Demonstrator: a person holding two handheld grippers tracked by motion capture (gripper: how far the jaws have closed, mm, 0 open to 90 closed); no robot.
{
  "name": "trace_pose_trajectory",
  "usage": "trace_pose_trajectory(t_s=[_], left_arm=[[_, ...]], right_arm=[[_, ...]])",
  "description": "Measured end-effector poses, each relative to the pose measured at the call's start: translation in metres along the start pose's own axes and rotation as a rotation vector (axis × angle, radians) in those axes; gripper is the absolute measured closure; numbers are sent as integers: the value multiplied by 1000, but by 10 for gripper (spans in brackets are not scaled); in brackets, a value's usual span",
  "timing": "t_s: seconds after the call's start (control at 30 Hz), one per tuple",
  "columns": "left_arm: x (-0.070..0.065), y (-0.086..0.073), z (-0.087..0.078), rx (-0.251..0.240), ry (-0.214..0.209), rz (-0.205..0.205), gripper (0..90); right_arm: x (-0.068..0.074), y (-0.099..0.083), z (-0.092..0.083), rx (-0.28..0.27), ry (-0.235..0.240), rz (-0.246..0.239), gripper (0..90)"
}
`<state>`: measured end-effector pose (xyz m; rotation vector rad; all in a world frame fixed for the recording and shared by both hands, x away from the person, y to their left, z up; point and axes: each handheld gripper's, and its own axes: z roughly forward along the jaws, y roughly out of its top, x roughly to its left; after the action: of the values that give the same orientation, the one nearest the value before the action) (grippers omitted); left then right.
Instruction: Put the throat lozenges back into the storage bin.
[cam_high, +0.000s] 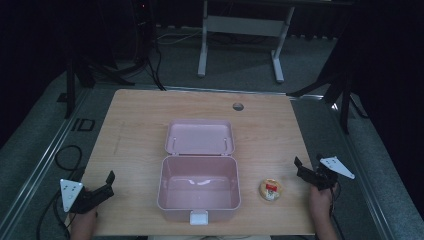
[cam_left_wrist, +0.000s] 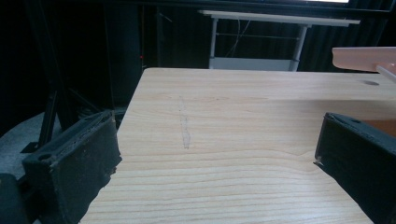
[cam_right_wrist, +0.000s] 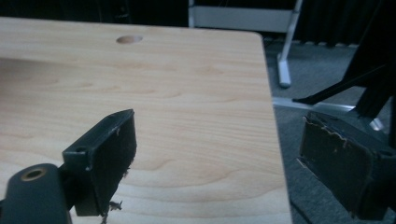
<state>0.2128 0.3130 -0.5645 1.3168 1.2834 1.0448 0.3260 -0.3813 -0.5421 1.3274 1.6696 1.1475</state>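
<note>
An open pink box (cam_high: 198, 202) stands in the middle of the wooden table (cam_high: 135, 125), its lid (cam_high: 200, 137) folded back flat behind it and a white latch (cam_high: 198, 217) at its front. The inside looks empty. A small round snack (cam_high: 270, 189) with a red label lies on the table just right of the box. My left gripper (cam_high: 109, 184) rests near the front left edge, open and holding nothing (cam_left_wrist: 217, 149); the lid's pink edge (cam_left_wrist: 364, 58) shows far off. My right gripper (cam_high: 300, 169) sits right of the snack, open and empty (cam_right_wrist: 219, 158), over the table's right edge.
A round cable hole (cam_high: 238, 106) (cam_right_wrist: 129, 39) sits near the table's far edge. A white desk frame (cam_high: 240, 30) stands on the grey floor beyond. Black stands flank the table at left (cam_high: 75, 80) and right (cam_high: 340, 85). Cables (cam_high: 60, 160) lie on the floor at left.
</note>
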Motion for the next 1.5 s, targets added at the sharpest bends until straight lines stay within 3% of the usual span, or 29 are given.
trace_pose_trajectory(t_s=[0.2, 0.27, 0.4, 0.6, 0.67, 0.93, 0.97, 1.03, 1.2, 1.37, 1.5], left_arm=[[2, 0, 0, -4, -3, -22, 3], [2, 0, 0, -2, -3, -23, 3], [2, 0, 0, 1, -2, -20, 3], [3, 0, 0, -1, -3, -27, 3], [3, 0, 0, -1, -4, -28, 3], [3, 0, -1, -1, -8, -29, 3], [3, 0, -1, -1, -8, -29, 3], [3, 0, -1, 0, -9, -27, 3], [4, 0, -1, -1, -12, -31, 3], [4, 0, -1, 0, -15, -34, 3], [4, 0, -1, -2, -18, -34, 3]], right_arm=[[0, 3, 6, 81, 55, -24, 131], [0, 7, 8, 120, 106, -40, 131], [-6, 11, 9, 173, 175, -26, 130], [-15, 18, 5, 276, 169, -66, 130], [-18, 21, 2, 309, 196, -85, 130], [-21, 22, -1, 569, 331, -201, 127], [-21, 22, -1, 569, 331, -201, 127], [-20, 20, -1, 642, 393, -248, 127], [-13, 17, -2, 740, 473, -332, 129], [-3, 19, -7, 835, 519, -449, 140], [6, 20, -11, 956, 543, -543, 141]])
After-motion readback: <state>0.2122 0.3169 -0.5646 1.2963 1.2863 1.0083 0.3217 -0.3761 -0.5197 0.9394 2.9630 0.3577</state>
